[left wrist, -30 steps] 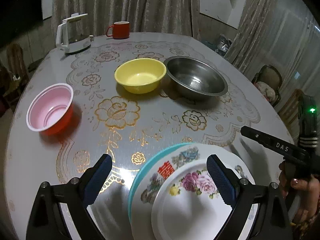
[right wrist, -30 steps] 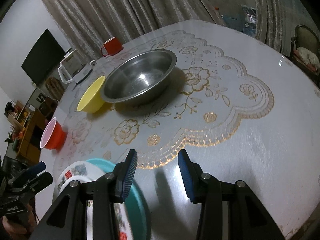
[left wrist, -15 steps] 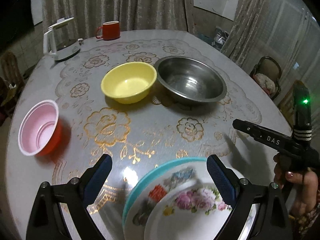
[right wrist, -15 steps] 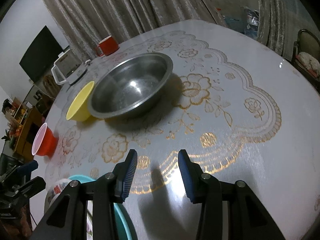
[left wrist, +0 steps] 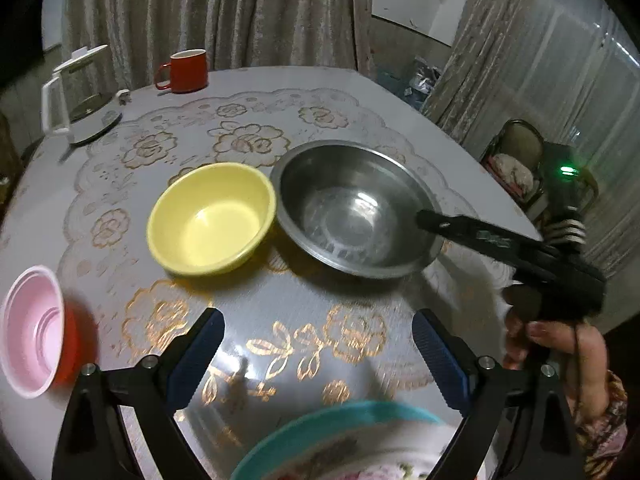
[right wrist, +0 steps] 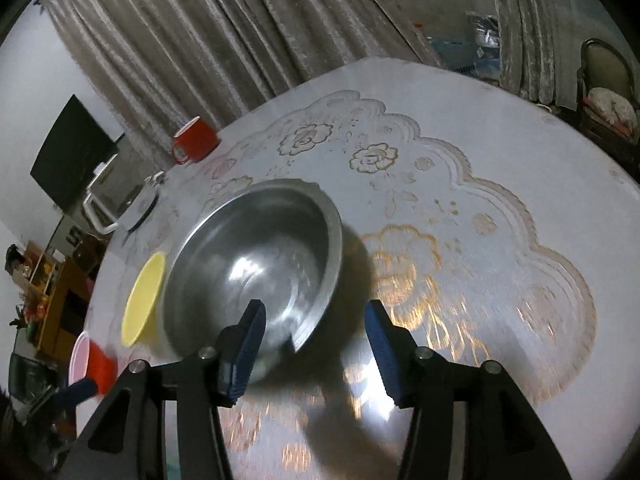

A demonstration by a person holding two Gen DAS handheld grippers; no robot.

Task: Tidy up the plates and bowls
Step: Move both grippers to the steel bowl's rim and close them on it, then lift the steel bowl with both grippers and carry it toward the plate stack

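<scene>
A steel bowl (left wrist: 352, 208) sits mid-table beside a yellow bowl (left wrist: 212, 220); a pink-lined red bowl (left wrist: 32, 336) stands at the left edge. A stack of plates with a teal rim (left wrist: 340, 420) lies at the near edge under my open, empty left gripper (left wrist: 318, 354). My right gripper (right wrist: 316, 332) is open and straddles the near rim of the steel bowl (right wrist: 256, 264), one finger inside it. It also shows in the left wrist view (left wrist: 480, 236) over the bowl's right rim. The yellow bowl (right wrist: 144, 296) and the red bowl (right wrist: 90, 364) lie to its left.
A red mug (left wrist: 186, 70) and a white kettle (left wrist: 78, 96) stand at the far left of the round table (left wrist: 280, 92). Curtains hang behind. A chair (left wrist: 520, 152) stands off the table's right side.
Both grippers moved forward over the table. The plate stack slid toward the bottom of the left view. The right gripper reached the steel bowl's rim and its jaws stand wider apart.
</scene>
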